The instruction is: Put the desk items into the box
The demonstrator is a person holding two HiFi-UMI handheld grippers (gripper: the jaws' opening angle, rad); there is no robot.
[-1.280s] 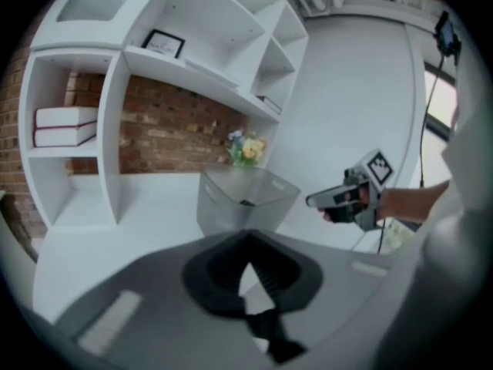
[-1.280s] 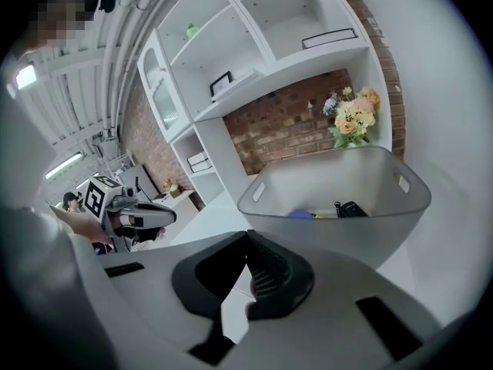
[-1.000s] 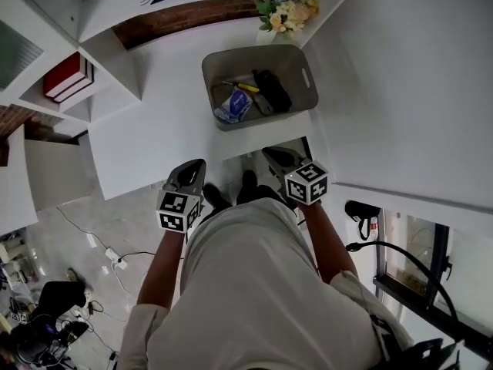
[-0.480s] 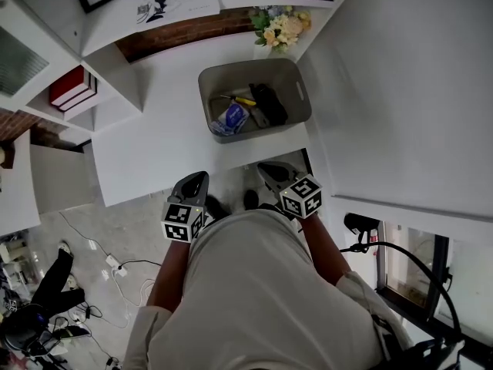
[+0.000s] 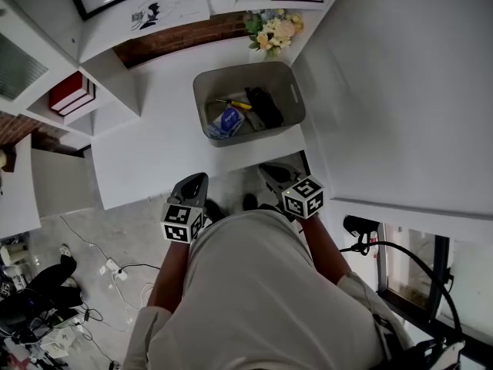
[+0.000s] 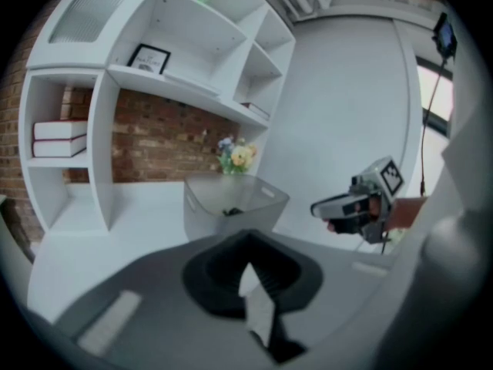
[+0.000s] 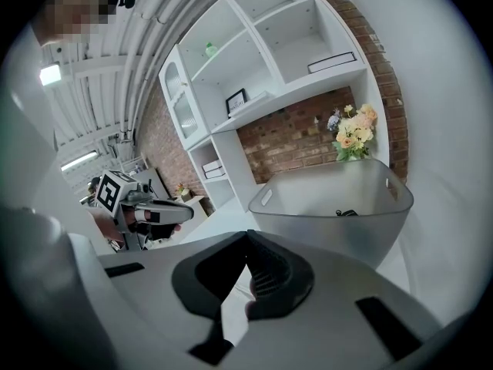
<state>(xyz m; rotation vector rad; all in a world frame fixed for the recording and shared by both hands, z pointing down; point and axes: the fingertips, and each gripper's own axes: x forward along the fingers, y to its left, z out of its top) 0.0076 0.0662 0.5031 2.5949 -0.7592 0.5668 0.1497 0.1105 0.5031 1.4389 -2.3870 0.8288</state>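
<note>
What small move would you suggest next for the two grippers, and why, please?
Probably just lower both and stop: the left gripper and right gripper are shut, empty and back from the desk, which shows only flowers behind the grey box, and the items already lie in that box.

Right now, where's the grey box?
Head view: the grey box sits on the white desk, at its right end, just before the flowers.

Pale shirt, grey grippers, black-and-white marker cubes.
</note>
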